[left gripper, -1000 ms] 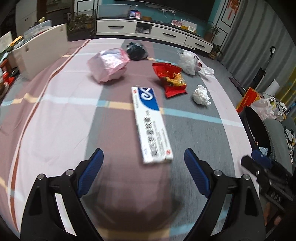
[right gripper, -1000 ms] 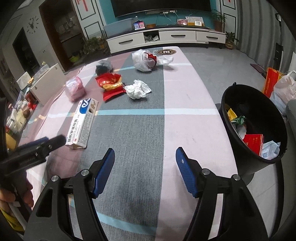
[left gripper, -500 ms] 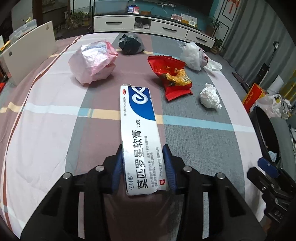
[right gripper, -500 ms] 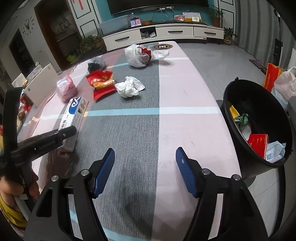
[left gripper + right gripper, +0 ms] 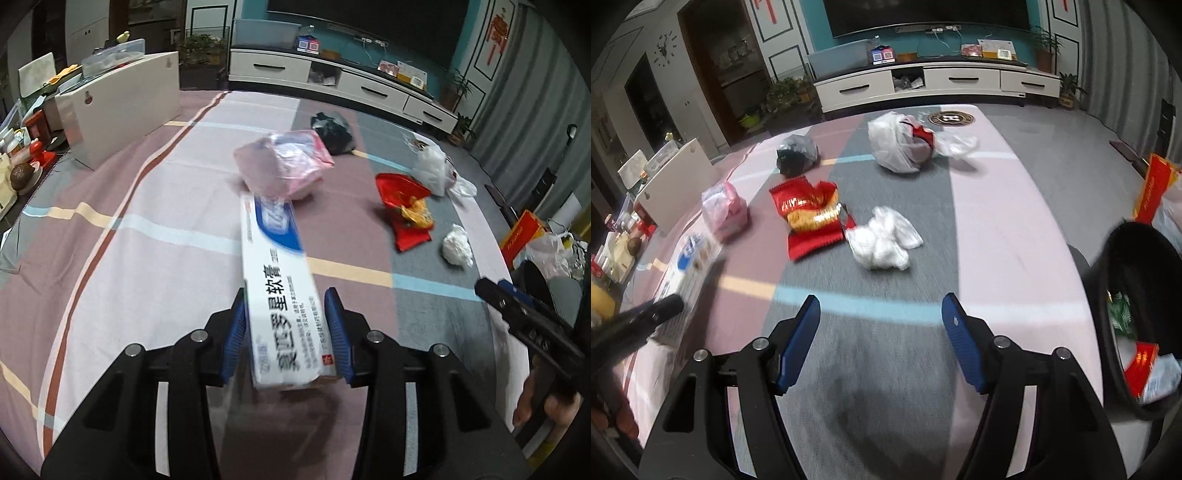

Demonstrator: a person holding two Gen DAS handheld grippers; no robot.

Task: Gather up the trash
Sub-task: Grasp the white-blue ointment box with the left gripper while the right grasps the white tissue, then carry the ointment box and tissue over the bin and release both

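Observation:
My left gripper (image 5: 286,325) is shut on a long white-and-blue ointment box (image 5: 280,291) and holds it lifted above the table; the box also shows in the right wrist view (image 5: 687,258). My right gripper (image 5: 881,325) is open and empty over the grey stripe. Ahead of it lie a crumpled white tissue (image 5: 884,243), a red snack bag (image 5: 809,214), a pink bag (image 5: 724,210), a black bag (image 5: 796,153) and a white plastic bag (image 5: 901,146). The black trash bin (image 5: 1108,295) stands at the table's right edge with trash inside.
The table carries a striped pink and grey cloth (image 5: 997,221). A white board (image 5: 122,99) stands at its far left edge beside cluttered shelves. A TV cabinet (image 5: 934,83) lines the back wall. A red box (image 5: 1152,188) and bags lie on the floor behind the bin.
My left gripper closed on the ointment box and lifted it off the table. My right gripper moved forward toward the tissue and stayed open.

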